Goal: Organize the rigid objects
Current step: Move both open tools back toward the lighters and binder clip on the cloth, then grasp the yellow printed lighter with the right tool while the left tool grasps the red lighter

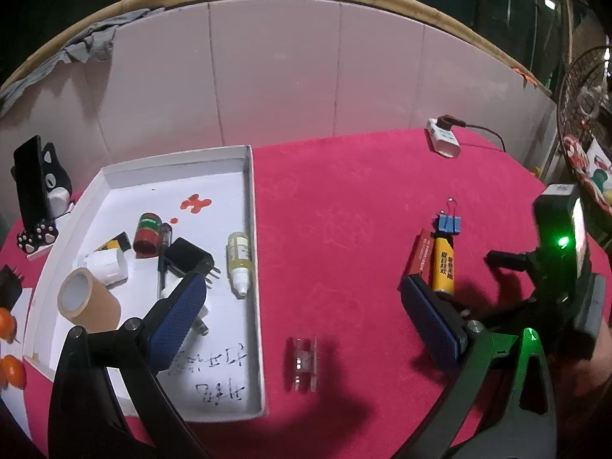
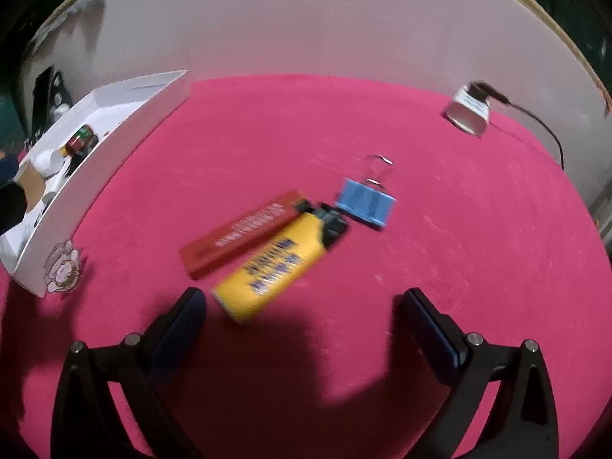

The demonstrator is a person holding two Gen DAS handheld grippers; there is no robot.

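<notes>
A white tray (image 1: 252, 229) on the red cloth holds a tape roll (image 1: 90, 298), a red-green can (image 1: 147, 235), a black plug (image 1: 189, 260), a small dropper bottle (image 1: 239, 264) and other items. A clear plastic piece (image 1: 304, 363) lies right of the tray. A yellow lighter (image 2: 275, 264), a red lighter (image 2: 241, 237) and a blue binder clip (image 2: 363, 204) lie together further right. My left gripper (image 1: 306, 317) is open above the clear piece. My right gripper (image 2: 302, 325) is open, just short of the yellow lighter, and its body (image 1: 562, 260) shows in the left wrist view.
A white charger with a cable (image 1: 443, 137) lies at the back right of the table. A cat-shaped phone stand (image 1: 42, 195) stands left of the tray. A white tiled wall (image 1: 287, 72) rises behind the table. Orange fruits (image 1: 9, 344) sit at the far left.
</notes>
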